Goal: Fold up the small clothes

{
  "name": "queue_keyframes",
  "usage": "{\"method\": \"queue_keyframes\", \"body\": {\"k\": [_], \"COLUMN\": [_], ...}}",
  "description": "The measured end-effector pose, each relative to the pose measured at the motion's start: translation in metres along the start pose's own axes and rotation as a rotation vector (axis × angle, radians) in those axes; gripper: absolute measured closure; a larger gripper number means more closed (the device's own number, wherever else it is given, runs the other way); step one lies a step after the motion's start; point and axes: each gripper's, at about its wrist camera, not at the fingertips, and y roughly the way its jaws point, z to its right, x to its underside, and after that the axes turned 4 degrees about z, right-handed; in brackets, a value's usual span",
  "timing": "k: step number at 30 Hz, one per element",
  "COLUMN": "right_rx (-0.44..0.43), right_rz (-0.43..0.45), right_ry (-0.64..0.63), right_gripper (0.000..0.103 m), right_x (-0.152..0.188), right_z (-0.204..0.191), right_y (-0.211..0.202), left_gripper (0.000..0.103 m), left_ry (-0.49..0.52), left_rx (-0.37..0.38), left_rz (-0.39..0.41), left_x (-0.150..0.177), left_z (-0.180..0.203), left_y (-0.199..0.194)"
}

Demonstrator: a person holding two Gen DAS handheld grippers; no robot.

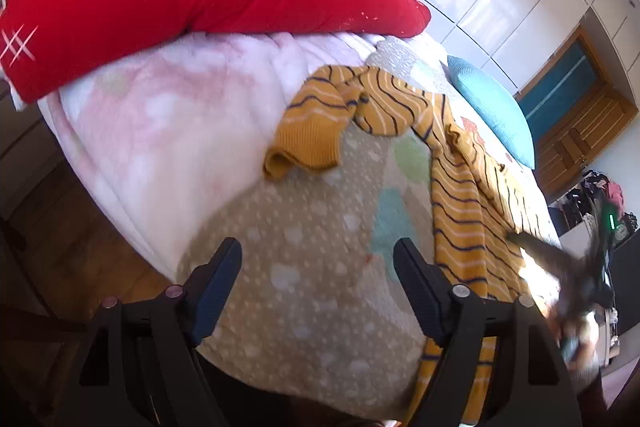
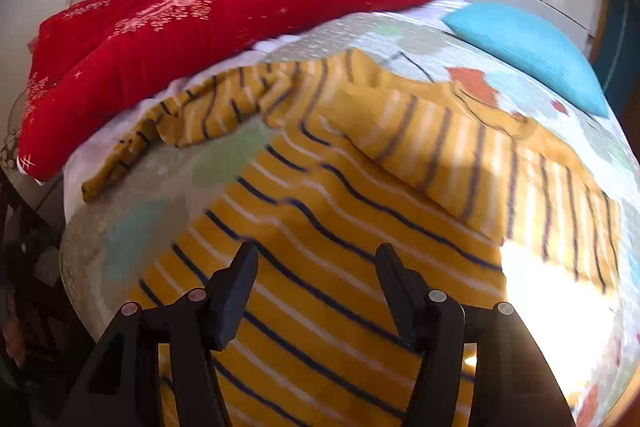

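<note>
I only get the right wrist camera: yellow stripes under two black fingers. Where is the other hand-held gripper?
Observer: The left hand-held gripper is open over the dotted bedspread, just beside the striped shirt.
Operator: How does the far sleeve end? It's blurry for me.
Observer: In a plain ribbed cuff, lying on the bedspread next to a pink blanket.

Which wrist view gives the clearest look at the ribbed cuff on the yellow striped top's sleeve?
The left wrist view: the ribbed cuff lies unobstructed on the bedspread, ribbing visible. In the right wrist view, the cuff is small, blurred, near the red cushion.
</note>
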Motion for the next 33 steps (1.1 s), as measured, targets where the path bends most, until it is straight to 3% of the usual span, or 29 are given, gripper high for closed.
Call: {"method": "queue_keyframes", "body": {"k": [3, 7, 12, 13, 14, 15, 16, 18, 22, 26, 29, 33], "right_rx": [0.119, 0.200, 0.263, 0.272, 0.279, 0.281, 0.281, 0.280, 0.287, 0.263, 0.244, 0.244], "right_rz": [-0.038, -0.056, -0.018, -0.011, -0.003, 0.005, 0.014, 0.026, 0.027, 0.014, 0.009, 0.023], "right_ry": [0.093, 0.301, 0.460, 0.476, 0.488, 0.494, 0.497, 0.485, 0.428, 0.425, 0.430, 0.400], "right_gripper": [0.037, 0.037, 0.036, 0.036, 0.036, 0.036, 0.036, 0.036, 0.036, 0.036, 0.036, 0.036], "right_x": [0.047, 0.105, 0.147, 0.152, 0.155, 0.156, 0.157, 0.158, 0.150, 0.148, 0.148, 0.148], "right_z": [0.047, 0.110, 0.142, 0.144, 0.145, 0.143, 0.141, 0.136, 0.121, 0.115, 0.111, 0.108], "right_y": [-0.031, -0.076, -0.115, -0.119, -0.122, -0.124, -0.126, -0.130, -0.124, -0.111, -0.105, -0.109], "left_gripper": [0.022, 0.021, 0.021, 0.031, 0.049, 0.084, 0.086, 0.087, 0.087, 0.087, 0.088, 0.088], "left_ry": [0.028, 0.054, 0.037, 0.044, 0.056, 0.064, 0.054, -0.004, -0.089, -0.114, -0.117, -0.048], "left_rx": [-0.025, -0.029, -0.031, -0.035, -0.047, -0.077, -0.094, -0.064, -0.106, -0.155, -0.127, -0.072], "left_rz": [0.006, -0.004, -0.047, -0.052, -0.063, -0.086, -0.090, -0.029, 0.102, 0.128, 0.109, 0.076], "left_x": [-0.013, -0.032, -0.051, -0.053, -0.057, -0.062, -0.072, -0.097, -0.157, -0.188, -0.193, -0.188], "left_z": [0.002, 0.004, 0.004, 0.006, 0.008, 0.009, 0.008, -0.001, -0.025, -0.039, -0.033, 0.009], "left_y": [0.012, 0.037, 0.078, 0.084, 0.090, 0.095, 0.095, 0.081, 0.045, 0.033, 0.034, 0.044]}}
